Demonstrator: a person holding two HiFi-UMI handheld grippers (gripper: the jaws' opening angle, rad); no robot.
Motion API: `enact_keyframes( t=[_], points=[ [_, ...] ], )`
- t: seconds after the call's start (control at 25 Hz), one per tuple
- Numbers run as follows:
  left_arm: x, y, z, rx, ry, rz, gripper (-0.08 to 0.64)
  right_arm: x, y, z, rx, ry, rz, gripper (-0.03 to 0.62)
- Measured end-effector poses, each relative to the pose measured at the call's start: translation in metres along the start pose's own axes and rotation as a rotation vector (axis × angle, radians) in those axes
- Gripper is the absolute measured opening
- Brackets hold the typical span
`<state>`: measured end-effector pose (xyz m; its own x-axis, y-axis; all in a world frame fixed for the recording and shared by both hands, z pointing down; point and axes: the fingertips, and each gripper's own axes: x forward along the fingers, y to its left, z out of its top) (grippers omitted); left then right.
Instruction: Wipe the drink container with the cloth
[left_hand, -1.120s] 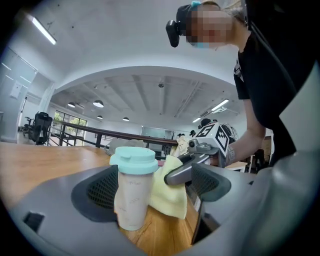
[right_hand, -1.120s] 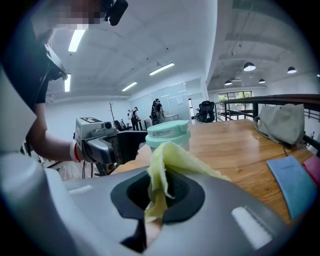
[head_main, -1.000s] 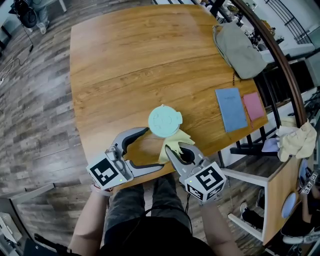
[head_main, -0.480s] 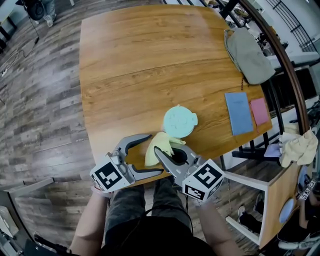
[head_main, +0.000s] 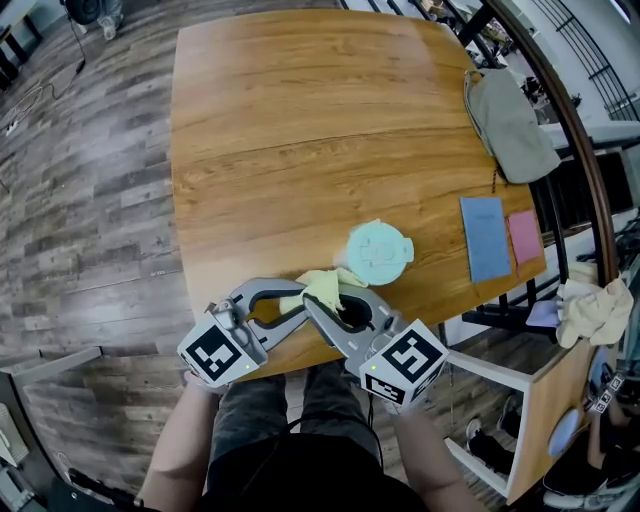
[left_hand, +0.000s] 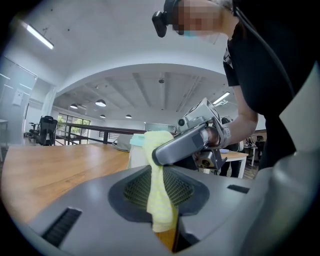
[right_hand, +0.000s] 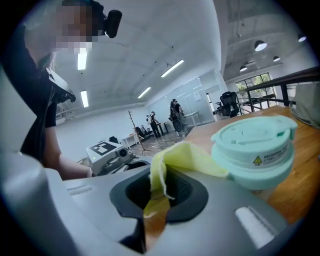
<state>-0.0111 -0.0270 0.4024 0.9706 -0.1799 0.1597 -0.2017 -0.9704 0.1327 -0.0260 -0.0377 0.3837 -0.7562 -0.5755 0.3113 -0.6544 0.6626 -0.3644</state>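
Note:
The mint-lidded drink container (head_main: 380, 252) (right_hand: 252, 150) stands upright near the table's front edge. Just left of it hangs the yellow cloth (head_main: 322, 287) (left_hand: 159, 165) (right_hand: 185, 157), above the table between both grippers. My left gripper (head_main: 290, 305) (left_hand: 162, 200) has just been closing and is shut on the cloth's lower part. My right gripper (head_main: 318, 300) (right_hand: 159, 192) has just been opening slightly. The cloth still drapes between its jaws, with table showing through the gap beside it. The two grippers' tips cross at the cloth.
The wooden table (head_main: 270, 130) stretches away ahead. A grey bag (head_main: 510, 110) lies at its far right, with a blue booklet (head_main: 485, 238) and a pink one (head_main: 524, 236) near the right edge. A side table with crumpled cloth (head_main: 590, 300) stands right.
The right gripper carried the cloth left, away from the container, to the left gripper. The left jaws, wide open before, have closed around the cloth.

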Motion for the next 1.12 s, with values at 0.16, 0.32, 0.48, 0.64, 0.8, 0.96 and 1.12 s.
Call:
enact_keyframes(
  t=[0.16,0.32,0.48,0.64,0.8,0.96,1.12],
  points=[
    [-0.008,0.017,-0.004,-0.096,-0.026,0.069,0.034,-0.015,-0.002,0.005,-0.047,0.015,-0.013,0.044],
    [-0.013,0.039,-0.009,-0.126,-0.016,0.165,0.032,-0.036,0.002,0.028,-0.103,-0.025,-0.018,0.044],
    [-0.005,0.055,-0.015,-0.141,-0.01,0.248,0.032,-0.06,-0.004,0.065,-0.171,-0.12,-0.104,0.046],
    [0.006,0.065,-0.019,-0.175,-0.018,0.328,0.032,-0.084,-0.032,0.083,-0.272,-0.157,-0.232,0.071],
    [0.015,0.067,-0.016,-0.223,-0.036,0.37,0.034,-0.083,-0.055,0.073,-0.343,-0.091,-0.306,0.143],
    [0.025,0.069,-0.014,-0.237,-0.035,0.391,0.032,-0.068,-0.057,0.059,-0.452,0.005,-0.313,0.19],
    [0.034,0.07,-0.012,-0.244,-0.043,0.391,0.034,-0.061,-0.061,0.047,-0.507,0.075,-0.322,0.21]
  ],
)
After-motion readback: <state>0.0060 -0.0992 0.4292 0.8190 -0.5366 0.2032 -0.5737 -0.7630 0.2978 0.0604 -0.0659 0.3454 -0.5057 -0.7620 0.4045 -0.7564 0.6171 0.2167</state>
